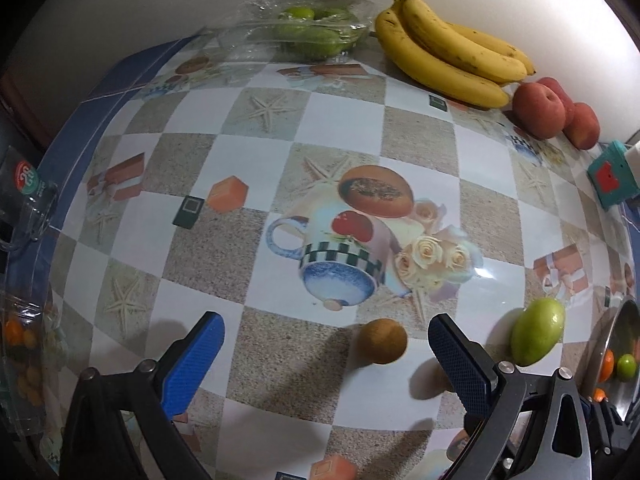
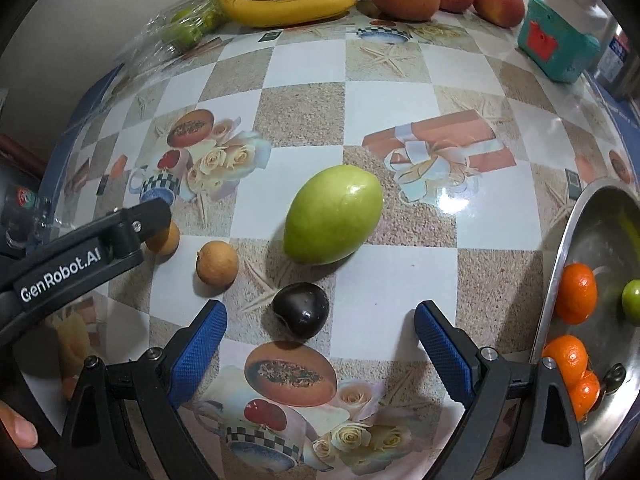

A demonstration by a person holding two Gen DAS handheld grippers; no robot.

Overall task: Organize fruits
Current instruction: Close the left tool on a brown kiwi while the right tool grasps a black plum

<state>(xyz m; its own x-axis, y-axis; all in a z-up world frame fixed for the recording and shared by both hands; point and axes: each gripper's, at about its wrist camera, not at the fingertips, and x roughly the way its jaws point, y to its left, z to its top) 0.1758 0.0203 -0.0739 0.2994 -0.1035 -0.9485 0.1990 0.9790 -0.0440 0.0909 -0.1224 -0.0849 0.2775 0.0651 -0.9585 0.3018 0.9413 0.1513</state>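
My left gripper (image 1: 326,340) is open, low over the table, with a small brown round fruit (image 1: 382,341) lying between its fingers, nearer the right one. A green mango (image 1: 538,331) lies to its right. My right gripper (image 2: 320,332) is open with a dark plum (image 2: 301,316) between its fingers. The green mango (image 2: 333,215) lies just beyond the plum. Two small brown fruits (image 2: 217,267) lie to the left, one partly hidden by the left gripper's body (image 2: 92,252). A steel bowl (image 2: 560,264) at the right holds oranges (image 2: 576,292) and a green fruit (image 2: 632,296).
Bananas (image 1: 444,44), red peaches (image 1: 540,108) and a clear box of green fruit (image 1: 304,32) stand along the far wall. A teal box (image 2: 556,46) is at the back right. A clear plastic container (image 1: 24,320) sits at the table's left edge.
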